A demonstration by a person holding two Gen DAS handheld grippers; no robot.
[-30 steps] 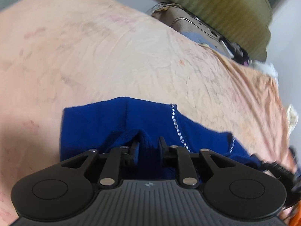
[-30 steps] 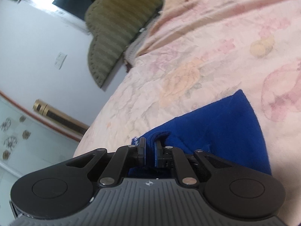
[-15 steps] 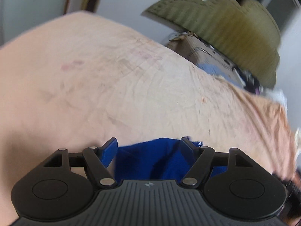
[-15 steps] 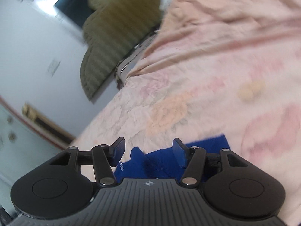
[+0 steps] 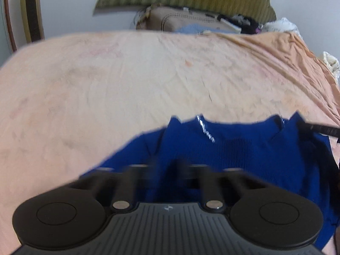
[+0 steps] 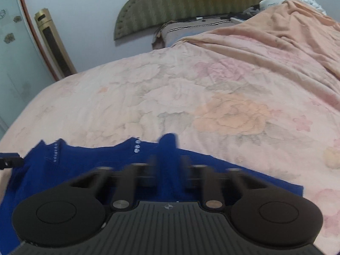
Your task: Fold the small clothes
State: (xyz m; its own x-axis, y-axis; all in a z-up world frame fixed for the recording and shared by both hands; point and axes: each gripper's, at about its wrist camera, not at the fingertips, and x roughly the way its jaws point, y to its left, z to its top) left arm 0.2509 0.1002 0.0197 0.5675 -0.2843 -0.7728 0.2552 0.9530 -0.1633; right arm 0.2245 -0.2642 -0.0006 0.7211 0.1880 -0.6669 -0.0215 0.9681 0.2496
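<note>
A small blue garment (image 5: 244,153) with a row of shiny studs lies on the pink floral bedspread (image 5: 127,80). In the left wrist view my left gripper (image 5: 166,170) sits low over the garment's near left part, its fingers blurred and close together with blue cloth between them. In the right wrist view the garment (image 6: 63,165) spreads to the left, and my right gripper (image 6: 167,165) is shut on a raised pinch of its cloth. The tip of the other gripper shows at each view's edge.
An olive padded headboard (image 6: 191,2) and a brown pillow (image 5: 187,21) stand at the far end of the bed. A rumpled orange blanket (image 6: 286,34) lies at the right. A gold floor-standing unit (image 6: 55,44) is by the wall on the left.
Both grippers let go and opened half a second ago, then moved to a new spot on the garment and closed on it again. Both views now face the headboard.
</note>
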